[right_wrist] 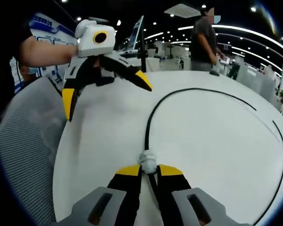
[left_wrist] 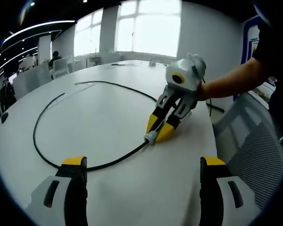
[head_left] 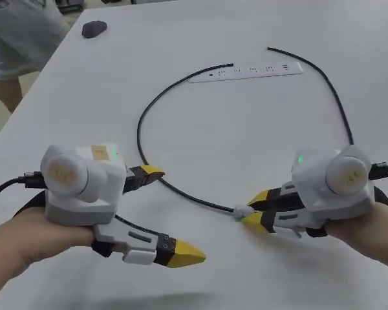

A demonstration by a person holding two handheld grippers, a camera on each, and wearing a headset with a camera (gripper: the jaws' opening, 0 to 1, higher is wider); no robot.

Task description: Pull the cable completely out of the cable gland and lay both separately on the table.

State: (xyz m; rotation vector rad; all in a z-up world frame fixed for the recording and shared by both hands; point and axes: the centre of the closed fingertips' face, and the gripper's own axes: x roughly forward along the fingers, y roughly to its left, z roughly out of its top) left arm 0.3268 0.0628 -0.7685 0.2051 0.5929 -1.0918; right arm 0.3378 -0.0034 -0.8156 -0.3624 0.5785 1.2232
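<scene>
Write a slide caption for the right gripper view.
Right tool shut on small white cable gland threaded on long black cable.

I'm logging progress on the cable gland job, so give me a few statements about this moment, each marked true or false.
1. The cable gland sits on the cable, not yet separated. True.
2. The left hand-held gripper is clamped on the cable. False: its jaws are spread wide and hold nothing.
3. The right hand-held gripper is closed on the cable right beside the gland. True.
4. The power strip lies between the two grippers. False: it lies at the far side of the table, beyond the cable loop.
</scene>
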